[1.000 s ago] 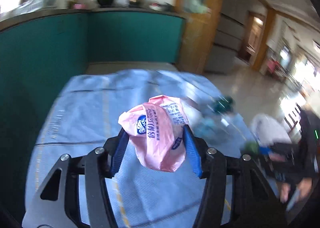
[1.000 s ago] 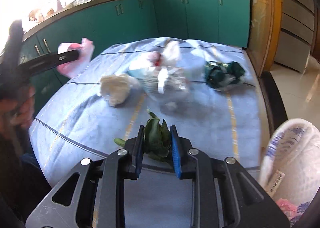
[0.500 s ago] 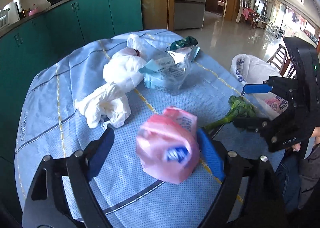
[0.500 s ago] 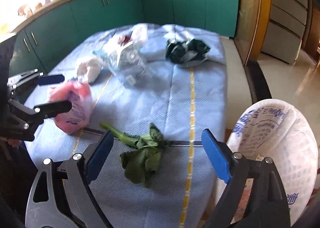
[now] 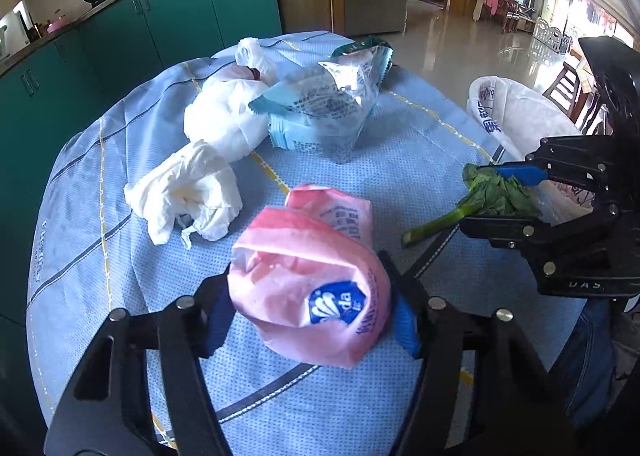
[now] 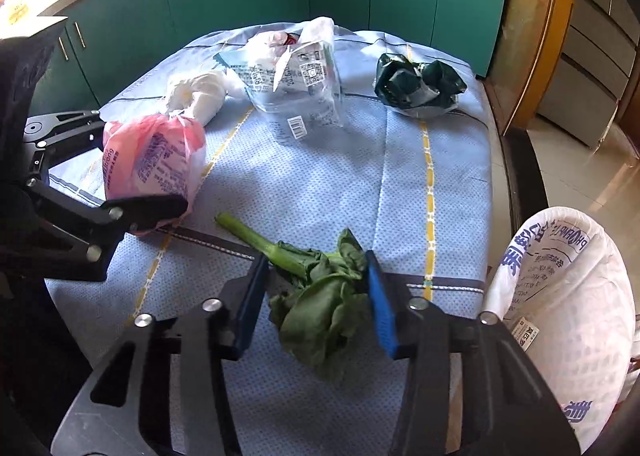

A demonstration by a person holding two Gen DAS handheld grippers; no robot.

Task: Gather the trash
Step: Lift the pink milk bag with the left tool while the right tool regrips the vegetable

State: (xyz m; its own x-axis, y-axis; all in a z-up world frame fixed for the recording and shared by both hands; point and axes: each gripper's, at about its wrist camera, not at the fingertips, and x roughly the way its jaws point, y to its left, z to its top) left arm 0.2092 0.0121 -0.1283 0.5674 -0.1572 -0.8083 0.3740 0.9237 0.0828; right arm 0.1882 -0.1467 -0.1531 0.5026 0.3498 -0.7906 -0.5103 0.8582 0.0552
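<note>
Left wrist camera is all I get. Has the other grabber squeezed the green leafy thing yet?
Observer: Not quite. In the right wrist view the leaves lie between the pads of the right gripper, whose jaws have just been closing. A thin strip of cloth shows between one pad and the leaves.
Operator: What's the dark green bit peeking out behind the see-through bag?
Observer: A crumpled dark green wrapper. It lies by itself on the cloth, apart from the clear bag.
</note>
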